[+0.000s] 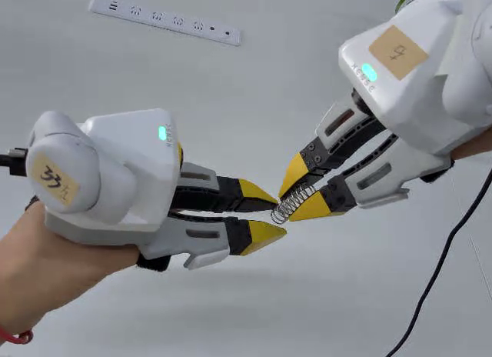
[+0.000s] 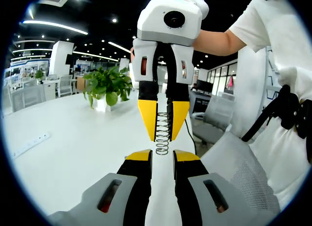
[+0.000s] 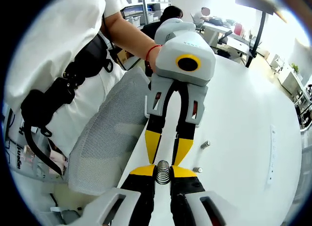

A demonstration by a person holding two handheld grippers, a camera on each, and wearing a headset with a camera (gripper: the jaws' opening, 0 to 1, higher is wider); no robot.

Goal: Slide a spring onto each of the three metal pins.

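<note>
Step in hand: first spring is up in the air, not yet on any pin. Right gripper [image 1: 286,207] has its jaws closed on the spring [image 1: 294,201], clamping it across the coils near one end. The free end sticks out toward the left gripper [image 1: 270,213]. Left jaws stand narrowly apart right at that free end, nothing visibly held between them.

In the right gripper view a metal pin [image 3: 205,144] and a second pin [image 3: 197,170] stand bare on the white tabletop [image 1: 231,103], near each other. A third pin can't be made out.

Next move, likely: steady or regrip the spring with the left jaws. Then line its open end up with a pin's axis and lower it on straight, since a tilted spring would catch on the pin tip.
</note>
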